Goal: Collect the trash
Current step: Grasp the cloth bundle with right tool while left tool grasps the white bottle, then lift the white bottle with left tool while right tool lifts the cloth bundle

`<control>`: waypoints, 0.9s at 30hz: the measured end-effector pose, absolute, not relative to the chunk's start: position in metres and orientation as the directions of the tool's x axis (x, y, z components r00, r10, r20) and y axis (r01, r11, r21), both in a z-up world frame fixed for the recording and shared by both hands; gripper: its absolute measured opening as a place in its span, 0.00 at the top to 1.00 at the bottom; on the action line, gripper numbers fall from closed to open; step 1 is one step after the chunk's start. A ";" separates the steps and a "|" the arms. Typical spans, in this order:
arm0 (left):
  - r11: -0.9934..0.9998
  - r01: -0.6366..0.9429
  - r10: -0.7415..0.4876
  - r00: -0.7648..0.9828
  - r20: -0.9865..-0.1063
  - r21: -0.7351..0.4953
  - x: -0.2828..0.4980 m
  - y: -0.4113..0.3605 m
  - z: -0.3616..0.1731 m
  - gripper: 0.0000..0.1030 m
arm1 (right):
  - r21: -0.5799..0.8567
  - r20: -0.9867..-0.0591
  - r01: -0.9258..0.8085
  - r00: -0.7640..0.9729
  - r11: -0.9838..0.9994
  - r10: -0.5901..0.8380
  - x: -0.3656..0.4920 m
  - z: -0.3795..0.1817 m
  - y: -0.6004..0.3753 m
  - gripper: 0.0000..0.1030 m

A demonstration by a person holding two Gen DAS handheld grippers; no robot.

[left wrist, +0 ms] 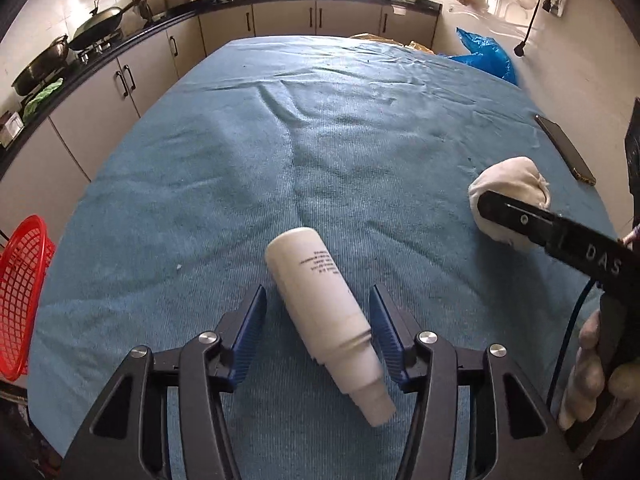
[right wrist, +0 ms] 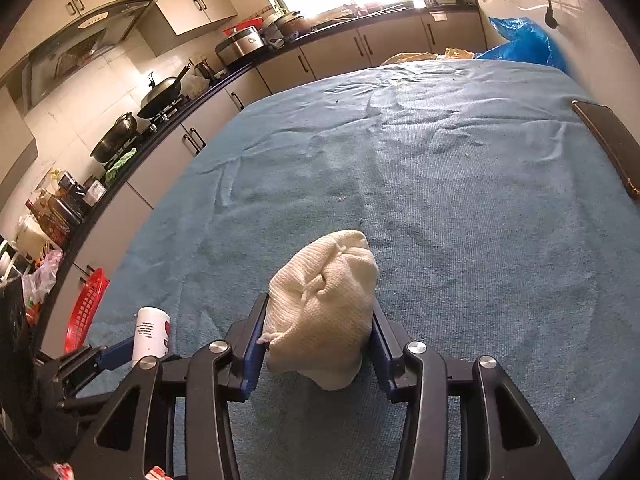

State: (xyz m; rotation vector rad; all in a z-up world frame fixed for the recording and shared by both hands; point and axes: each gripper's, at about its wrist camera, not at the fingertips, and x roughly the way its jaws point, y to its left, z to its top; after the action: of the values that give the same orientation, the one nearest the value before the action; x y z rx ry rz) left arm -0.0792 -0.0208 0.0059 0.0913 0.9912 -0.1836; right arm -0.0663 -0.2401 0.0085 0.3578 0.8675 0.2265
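Note:
A white plastic bottle [left wrist: 324, 312] lies on the blue tablecloth [left wrist: 320, 152] between the blue pads of my left gripper [left wrist: 318, 320]. The jaws stand open on either side of it, with a gap on the left side. The bottle also shows in the right wrist view [right wrist: 151, 334], by the left gripper's finger. A crumpled cream cloth [right wrist: 324, 316] sits between the pads of my right gripper [right wrist: 318, 332], which press on both its sides. In the left wrist view the cloth [left wrist: 510, 188] lies at the right, partly behind the right gripper's black finger.
A red plastic basket [left wrist: 20, 296] hangs off the table's left edge. A dark phone [left wrist: 566, 148] lies near the right edge. A blue plastic bag [left wrist: 486, 54] sits at the far right corner. Kitchen counters with woks [left wrist: 100, 28] run along the left and back.

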 end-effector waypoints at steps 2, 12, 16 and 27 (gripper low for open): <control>0.982 0.186 -0.124 0.544 -0.830 -0.025 -0.080 -0.017 0.006 0.51 | 0.399 -0.699 -0.049 0.630 0.915 0.339 -0.068 0.008 -0.241 0.52; 0.987 0.101 -0.163 0.624 -0.764 -0.128 -0.105 0.022 0.026 0.72 | 0.451 -0.675 -0.045 0.636 0.891 0.374 -0.069 0.008 -0.253 0.59; 0.989 0.070 -0.141 0.668 -0.731 -0.127 -0.129 0.038 0.039 0.72 | 0.436 -0.667 -0.052 0.652 0.899 0.361 -0.072 0.011 -0.249 0.59; 0.997 -0.036 -0.017 0.731 -0.682 -0.063 -0.174 0.084 0.058 0.72 | 0.359 -0.677 -0.055 0.672 0.932 0.300 -0.074 0.016 -0.238 0.59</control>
State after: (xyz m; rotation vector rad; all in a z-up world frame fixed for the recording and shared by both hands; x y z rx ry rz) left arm -0.1740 0.0841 0.0577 -0.0734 0.7515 0.0107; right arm -0.0739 -0.2380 0.0158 0.3230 0.8123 0.2040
